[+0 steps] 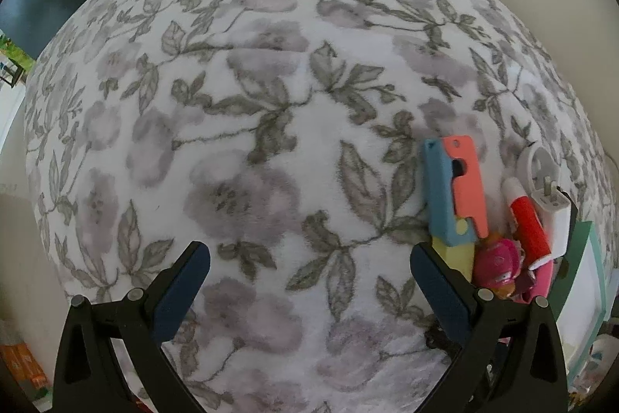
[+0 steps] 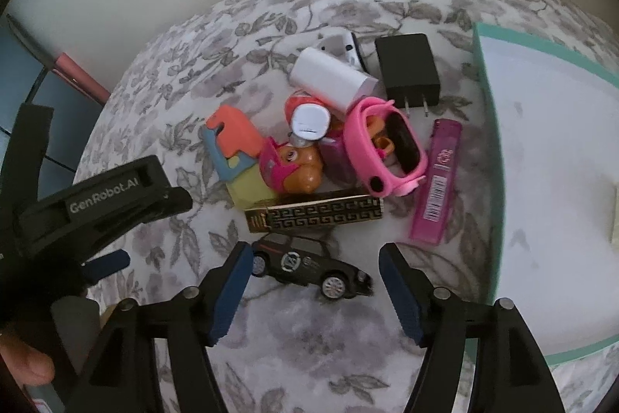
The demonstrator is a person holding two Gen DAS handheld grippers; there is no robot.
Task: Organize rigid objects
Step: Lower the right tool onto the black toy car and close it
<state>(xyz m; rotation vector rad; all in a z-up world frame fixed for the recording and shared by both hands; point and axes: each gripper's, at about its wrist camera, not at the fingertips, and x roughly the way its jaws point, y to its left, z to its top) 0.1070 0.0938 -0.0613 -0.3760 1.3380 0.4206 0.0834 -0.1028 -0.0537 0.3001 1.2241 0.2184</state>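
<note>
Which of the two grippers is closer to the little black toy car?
Right. The right gripper hangs open just over the black toy car; the left gripper sits off to the car's left, beyond the pile.

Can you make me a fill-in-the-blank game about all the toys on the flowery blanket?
1. The toy car near the right tool is colored ____.
2. The lighter beside the white tray is colored ____.
3. The black charger has ____ metal prongs.
4. Both tools, left too, have their jaws ____.

Missing words: black; purple; two; open
</note>
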